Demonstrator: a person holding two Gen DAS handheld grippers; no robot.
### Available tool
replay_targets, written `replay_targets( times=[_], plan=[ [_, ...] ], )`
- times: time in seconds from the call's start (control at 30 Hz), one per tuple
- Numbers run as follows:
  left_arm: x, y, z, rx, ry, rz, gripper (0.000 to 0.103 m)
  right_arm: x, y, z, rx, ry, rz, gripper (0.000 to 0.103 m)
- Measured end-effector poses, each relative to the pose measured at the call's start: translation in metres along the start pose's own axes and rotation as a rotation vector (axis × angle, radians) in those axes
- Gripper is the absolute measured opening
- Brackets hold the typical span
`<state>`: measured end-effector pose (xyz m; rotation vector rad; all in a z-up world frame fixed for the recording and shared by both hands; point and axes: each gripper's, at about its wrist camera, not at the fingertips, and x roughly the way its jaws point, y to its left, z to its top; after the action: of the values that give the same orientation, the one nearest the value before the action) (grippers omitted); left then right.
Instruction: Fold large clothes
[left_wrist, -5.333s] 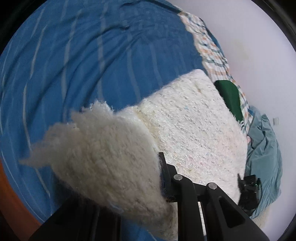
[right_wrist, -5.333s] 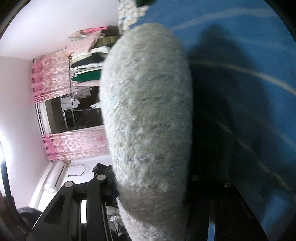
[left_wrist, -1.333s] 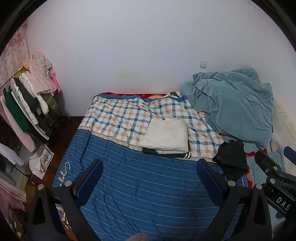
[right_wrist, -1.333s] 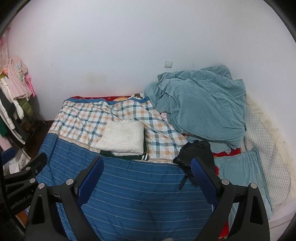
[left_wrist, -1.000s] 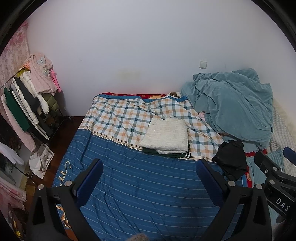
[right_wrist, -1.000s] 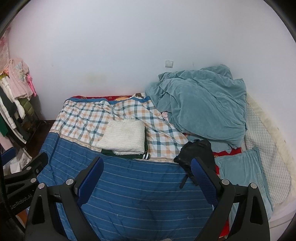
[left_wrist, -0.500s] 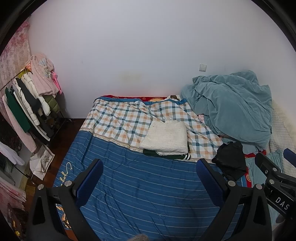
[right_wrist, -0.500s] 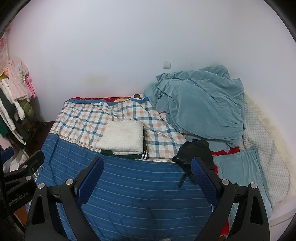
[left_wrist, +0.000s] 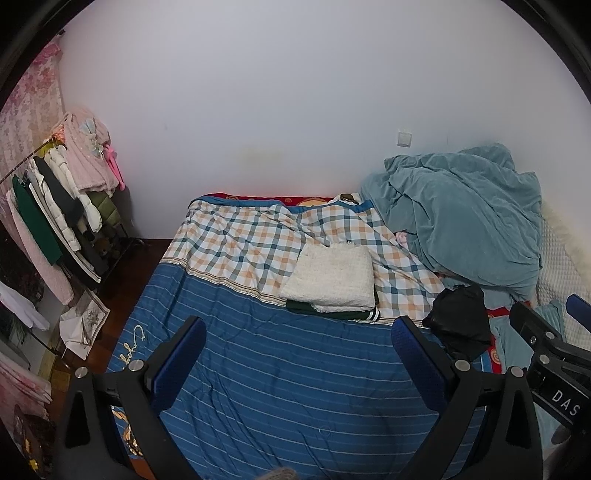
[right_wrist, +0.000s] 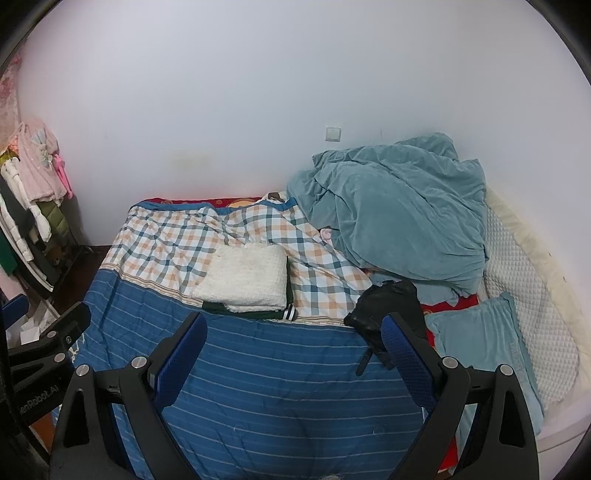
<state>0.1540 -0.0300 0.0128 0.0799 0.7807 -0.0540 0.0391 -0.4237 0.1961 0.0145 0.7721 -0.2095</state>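
Clothes already folded were seen stacked on the bed (left_wrist: 258, 369): a white fleecy garment (left_wrist: 330, 280) lay squared on top of a dark green garment (left_wrist: 325, 314), at the line where the checked sheet met the blue striped quilt. Both were left well apart from the grippers. The left gripper (left_wrist: 295, 354) was held spread wide and empty above the quilt, and the right gripper (right_wrist: 291, 350) likewise, with nothing between its jaws. A crumpled black garment (right_wrist: 384, 299) was seen near the teal blanket (right_wrist: 399, 214), unfolded, and was judged the likely next piece. It was judged soft, limp and light, prone to sag and bunch when lifted. Hold would best be taken at two outer edges or corners, one per gripper, so that it could be spread flat on the quilt.
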Motion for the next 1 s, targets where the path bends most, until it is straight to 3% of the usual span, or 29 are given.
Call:
replay_targets(
  times=[1.0],
  plan=[
    [-0.005, 0.006, 0.01, -0.02, -0.034, 0.02, 0.103, -0.003, 0.009, 0.006, -0.001, -0.011, 0.003, 0.097]
  ],
)
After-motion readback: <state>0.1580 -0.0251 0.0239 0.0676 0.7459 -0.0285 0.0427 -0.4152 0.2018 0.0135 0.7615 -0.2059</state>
